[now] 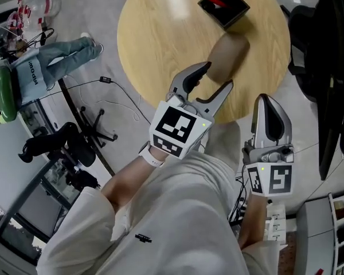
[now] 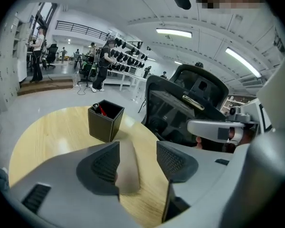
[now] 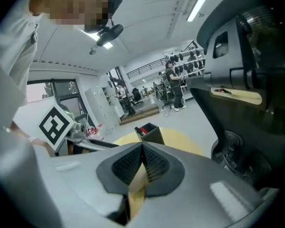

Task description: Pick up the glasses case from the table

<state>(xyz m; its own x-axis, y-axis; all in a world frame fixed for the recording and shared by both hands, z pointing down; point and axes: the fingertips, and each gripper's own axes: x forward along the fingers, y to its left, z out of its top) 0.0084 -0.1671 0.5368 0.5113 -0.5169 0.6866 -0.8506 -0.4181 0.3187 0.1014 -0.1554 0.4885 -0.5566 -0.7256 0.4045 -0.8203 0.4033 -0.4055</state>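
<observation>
Over the counter's (image 1: 155, 39) six o'clock edge, left gripper (image 1: 217, 76) is hovering, jaws released, case (image 1: 229, 53) at twelve o'clock; right gripper's (image 1: 266, 99) jaws clenched.

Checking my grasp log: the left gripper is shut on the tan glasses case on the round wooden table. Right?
Not shut: the left gripper is open, jaws apart, with the tan glasses case seen between them, lying on the round wooden table. The left gripper view shows it.
</observation>
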